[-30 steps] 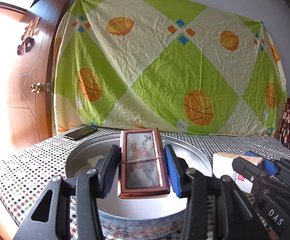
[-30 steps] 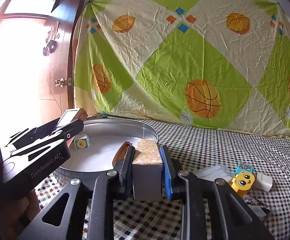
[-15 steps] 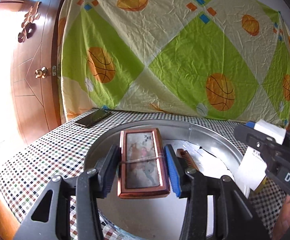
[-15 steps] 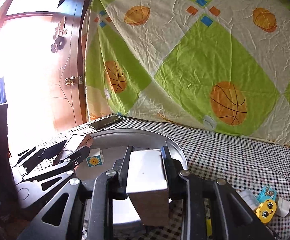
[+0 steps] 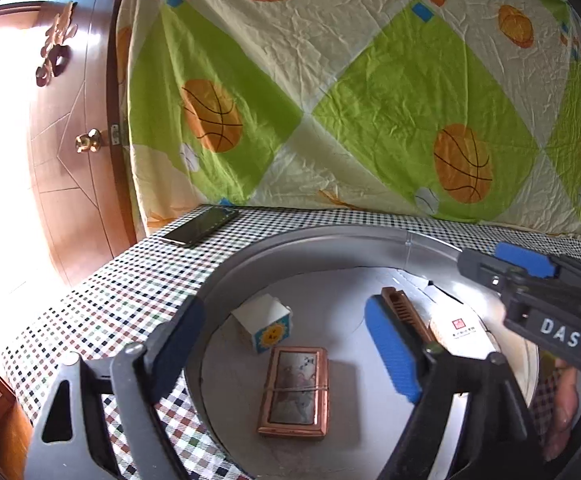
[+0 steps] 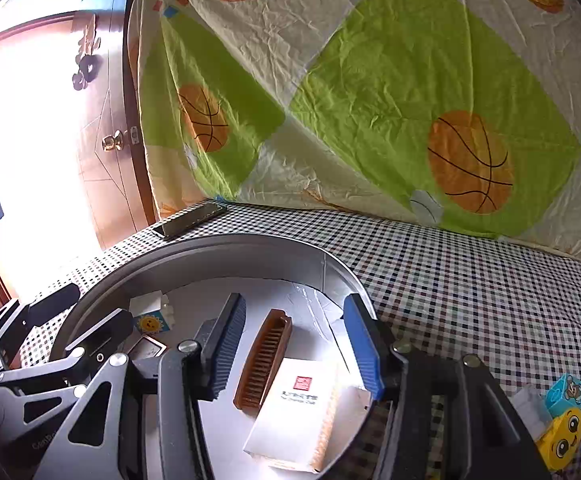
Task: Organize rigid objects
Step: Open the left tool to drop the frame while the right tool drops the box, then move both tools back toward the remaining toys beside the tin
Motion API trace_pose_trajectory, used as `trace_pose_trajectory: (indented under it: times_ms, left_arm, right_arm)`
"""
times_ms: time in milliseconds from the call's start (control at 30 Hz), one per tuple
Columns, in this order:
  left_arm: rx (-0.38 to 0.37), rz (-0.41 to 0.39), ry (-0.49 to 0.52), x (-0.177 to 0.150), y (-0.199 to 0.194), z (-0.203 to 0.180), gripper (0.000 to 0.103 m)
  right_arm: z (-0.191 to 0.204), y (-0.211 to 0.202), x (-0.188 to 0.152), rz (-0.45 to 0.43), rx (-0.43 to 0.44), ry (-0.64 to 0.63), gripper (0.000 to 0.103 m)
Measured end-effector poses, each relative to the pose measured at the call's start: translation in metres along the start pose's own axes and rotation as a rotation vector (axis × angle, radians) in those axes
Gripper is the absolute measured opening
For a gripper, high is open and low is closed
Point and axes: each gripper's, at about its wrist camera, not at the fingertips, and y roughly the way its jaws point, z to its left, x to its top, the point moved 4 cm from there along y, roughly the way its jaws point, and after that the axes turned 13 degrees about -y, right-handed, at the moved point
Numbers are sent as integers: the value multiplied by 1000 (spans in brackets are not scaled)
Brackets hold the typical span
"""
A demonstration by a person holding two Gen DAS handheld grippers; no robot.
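Both loads have dropped since a moment ago: my left hand-held gripper (image 5: 286,344) and right hand-held gripper (image 6: 294,344) now gape wide, holding nothing. Just below my right fingers lies the white rectangular box (image 6: 298,412), with the brown plastic comb (image 6: 264,364) touching it, long axis running away from me. Below my left lies the copper-framed picture tin (image 5: 295,390) inside the round metal tray (image 5: 290,240). Off to my right, on the checked tabletop (image 6: 470,292), yellow and blue toy blocks (image 6: 562,420) wait, nearest my right hand-held gripper.

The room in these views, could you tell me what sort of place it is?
Probably a room in a home: a wooden door with a brass knob, a basketball-print bedsheet hung as a backdrop, and a checked tablecloth.
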Motion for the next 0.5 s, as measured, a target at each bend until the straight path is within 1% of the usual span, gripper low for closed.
trace_pose_trajectory:
  times_ms: [33,100,200,300,400,500]
  left_arm:
    - [-4,-6,-8,1,-3,1,88]
    - [-14,-6,-18,1,-6,1,89]
    - [-26,-16,-27,-1,-15,-4,91]
    - [-65,-23,-37,-5,-27,-16,91]
    - [-109,-31,-20,-13,-40,-37,98]
    - [-167,-29,2,-22,-52,-63,100]
  right_arm:
    - [-5,-9,-2,-8,-4,12,59]
    - [-11,-24,-6,-21,-4,22,65]
    - [-21,-53,-17,-31,-26,6,67]
    - [-34,-79,-34,-23,-60,-13,67]
    - [-56,-106,-58,9,-126,-18,68]
    - [-83,-128,-83,51,-207,-7,68]
